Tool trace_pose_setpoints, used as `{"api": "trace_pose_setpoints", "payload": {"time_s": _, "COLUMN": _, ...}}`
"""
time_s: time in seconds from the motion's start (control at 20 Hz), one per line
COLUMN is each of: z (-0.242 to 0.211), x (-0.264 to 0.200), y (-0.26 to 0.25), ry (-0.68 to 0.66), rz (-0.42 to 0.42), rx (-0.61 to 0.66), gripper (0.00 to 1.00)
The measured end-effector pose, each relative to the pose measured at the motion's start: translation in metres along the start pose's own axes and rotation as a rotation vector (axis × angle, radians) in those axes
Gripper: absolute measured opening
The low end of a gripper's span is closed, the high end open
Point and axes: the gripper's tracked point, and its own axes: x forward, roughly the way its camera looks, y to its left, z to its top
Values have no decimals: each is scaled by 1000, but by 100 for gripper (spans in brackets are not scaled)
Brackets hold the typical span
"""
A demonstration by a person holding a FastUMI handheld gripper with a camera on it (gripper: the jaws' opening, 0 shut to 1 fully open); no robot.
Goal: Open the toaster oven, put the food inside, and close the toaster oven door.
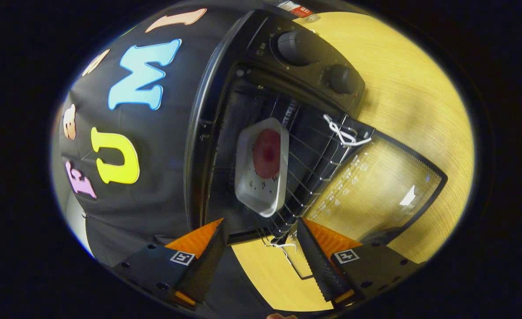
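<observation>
Inside the toaster oven (261, 133), the tray (261, 166) of food (266, 153) rests on the rack. Its door (376, 186) hangs open. The gripper (258, 241) is spread empty, likely ready to close it.

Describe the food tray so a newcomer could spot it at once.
Find the black toaster oven on the wooden table, its glass door hanging open. On the wire rack inside sits the white tray, just beyond the open gripper; it alone holds reddish food.
</observation>
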Motion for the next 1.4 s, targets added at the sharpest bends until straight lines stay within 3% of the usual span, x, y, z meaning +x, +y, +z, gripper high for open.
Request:
{"api": "trace_pose_setpoints", "payload": {"time_s": 0.2, "z": -22, "x": -19, "y": -5, "ry": 34, "rz": -39, "rx": -108, "gripper": 98}}
{"api": "trace_pose_setpoints", "payload": {"time_s": 0.4, "z": -44, "x": -34, "y": -25, "ry": 82, "rz": -102, "rx": -320, "gripper": 98}}
{"api": "trace_pose_setpoints", "payload": {"time_s": 0.65, "z": -73, "x": -48, "y": -57, "ry": 177, "rz": -206, "rx": -575, "gripper": 98}}
{"api": "trace_pose_setpoints", "payload": {"time_s": 1.0, "z": -67, "x": -63, "y": -104, "ry": 162, "rz": -397, "rx": -895, "gripper": 98}}
{"api": "trace_pose_setpoints", "payload": {"time_s": 1.2, "z": -67, "x": -66, "y": -126, "ry": 169, "rz": -483, "rx": -1000, "gripper": 98}}
{"api": "trace_pose_setpoints", "payload": {"time_s": 1.4, "z": -58, "x": -62, "y": -139, "ry": 160, "rz": -562, "rx": -1027, "gripper": 98}}
